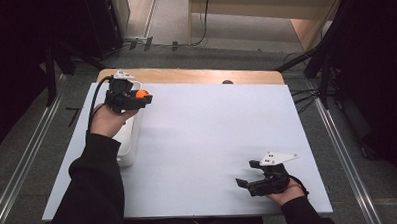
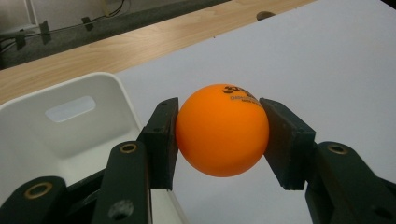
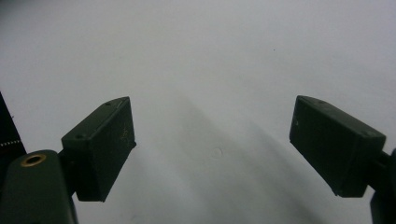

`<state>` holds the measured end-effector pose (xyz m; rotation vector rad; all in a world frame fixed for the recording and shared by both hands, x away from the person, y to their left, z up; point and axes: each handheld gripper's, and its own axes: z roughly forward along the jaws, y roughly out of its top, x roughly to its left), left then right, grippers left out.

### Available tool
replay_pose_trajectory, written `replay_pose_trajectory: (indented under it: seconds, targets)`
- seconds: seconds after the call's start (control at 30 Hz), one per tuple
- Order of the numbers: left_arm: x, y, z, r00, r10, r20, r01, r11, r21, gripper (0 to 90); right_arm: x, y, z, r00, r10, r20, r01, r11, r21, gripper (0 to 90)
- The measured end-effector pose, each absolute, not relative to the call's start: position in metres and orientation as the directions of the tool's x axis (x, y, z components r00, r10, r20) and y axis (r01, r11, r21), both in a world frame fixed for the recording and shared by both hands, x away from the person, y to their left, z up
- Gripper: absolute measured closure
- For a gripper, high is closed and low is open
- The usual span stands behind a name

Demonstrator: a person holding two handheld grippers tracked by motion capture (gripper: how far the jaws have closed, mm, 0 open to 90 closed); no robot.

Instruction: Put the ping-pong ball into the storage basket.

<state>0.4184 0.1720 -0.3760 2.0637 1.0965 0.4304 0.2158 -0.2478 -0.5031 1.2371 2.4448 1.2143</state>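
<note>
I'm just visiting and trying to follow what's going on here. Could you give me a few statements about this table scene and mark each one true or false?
1. The left tool grips an orange ball. True.
2. The ball lies inside the white bin. False: it is held up between the jaws, beside the bin.
3. The right tool holds a second ball. False: its jaws stand open with nothing between them.
4. The right tool is over the white tabletop. True.

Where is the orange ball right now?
The orange ball is squeezed between the left gripper's jaws at the high view's far left, just beside the white bin.
</note>
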Motion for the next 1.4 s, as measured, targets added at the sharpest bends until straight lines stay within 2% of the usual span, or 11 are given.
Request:
replay_pose_trajectory:
  seconds: [0.63,1.4]
  targets:
    - [0.425,0.199,-0.378,0.497,0.866,-0.056,0.590,-0.290,0.754,50.9,0.216,-0.247,-0.503,-0.649,0.728,0.220,0.618,0.336,0.711,12.7]
    - [0.431,0.213,-0.387,0.402,0.915,-0.034,0.613,-0.242,0.752,50.8,0.216,-0.247,-0.504,-0.652,0.727,0.216,0.616,0.341,0.710,12.7]
